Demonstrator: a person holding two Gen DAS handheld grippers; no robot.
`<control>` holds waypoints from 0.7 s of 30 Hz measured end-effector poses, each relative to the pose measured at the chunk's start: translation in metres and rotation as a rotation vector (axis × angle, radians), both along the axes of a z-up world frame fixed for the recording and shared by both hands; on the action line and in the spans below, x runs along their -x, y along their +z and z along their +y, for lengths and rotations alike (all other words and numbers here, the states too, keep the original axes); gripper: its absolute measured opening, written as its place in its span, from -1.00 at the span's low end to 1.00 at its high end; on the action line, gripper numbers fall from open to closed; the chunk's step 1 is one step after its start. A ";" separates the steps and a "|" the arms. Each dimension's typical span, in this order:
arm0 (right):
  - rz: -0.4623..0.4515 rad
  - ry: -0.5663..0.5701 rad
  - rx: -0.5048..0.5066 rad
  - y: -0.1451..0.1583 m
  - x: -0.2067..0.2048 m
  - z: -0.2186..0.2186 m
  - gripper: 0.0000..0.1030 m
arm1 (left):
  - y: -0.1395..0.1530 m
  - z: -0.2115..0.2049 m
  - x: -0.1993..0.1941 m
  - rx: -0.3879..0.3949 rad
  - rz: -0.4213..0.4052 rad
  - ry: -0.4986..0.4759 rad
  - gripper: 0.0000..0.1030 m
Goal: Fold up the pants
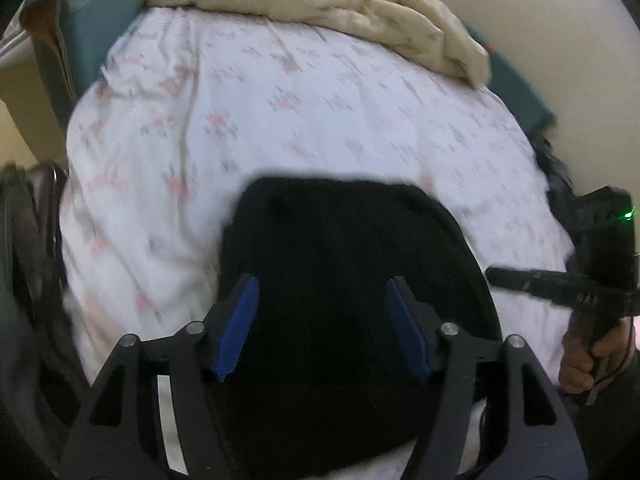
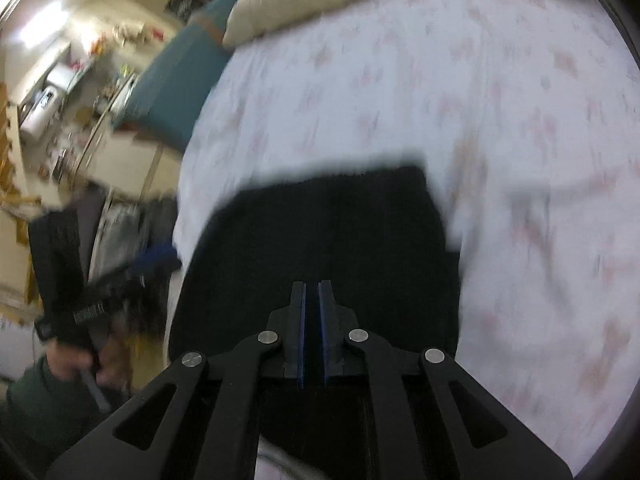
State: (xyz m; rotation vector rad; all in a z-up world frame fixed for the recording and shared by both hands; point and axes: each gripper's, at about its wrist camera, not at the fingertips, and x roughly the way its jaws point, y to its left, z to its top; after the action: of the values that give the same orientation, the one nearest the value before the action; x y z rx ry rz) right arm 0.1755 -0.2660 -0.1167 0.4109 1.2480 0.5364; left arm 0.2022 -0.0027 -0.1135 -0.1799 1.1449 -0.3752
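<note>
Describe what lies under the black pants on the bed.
The black pants rest on a white floral bedsheet, which shows around their far and side edges. The sheet directly beneath them is covered by the dark cloth, so anything else under there cannot be seen.

A beige quilt (image 1: 320, 4) lies bunched on the floral bedsheet (image 1: 240, 112).

Both wrist views look steeply down, close, sharing the black pants (image 1: 340, 248).
</note>
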 end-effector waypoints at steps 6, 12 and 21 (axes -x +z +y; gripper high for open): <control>0.122 -0.010 0.073 -0.043 0.082 -0.002 -0.92 | -0.059 0.003 0.062 -0.079 0.168 0.011 0.22; 0.223 -0.202 0.270 -0.069 0.122 -0.063 -0.84 | -0.061 0.040 0.088 -0.112 0.194 0.099 0.28; 0.026 -0.327 -0.028 -0.018 0.160 -0.063 -0.31 | -0.028 0.056 0.148 0.104 0.089 0.340 0.46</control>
State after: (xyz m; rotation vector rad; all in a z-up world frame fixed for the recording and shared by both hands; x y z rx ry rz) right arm 0.0158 -0.3291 -0.1350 0.6337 1.1689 0.2704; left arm 0.0540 0.0537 -0.1419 -0.4796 1.1580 -0.1255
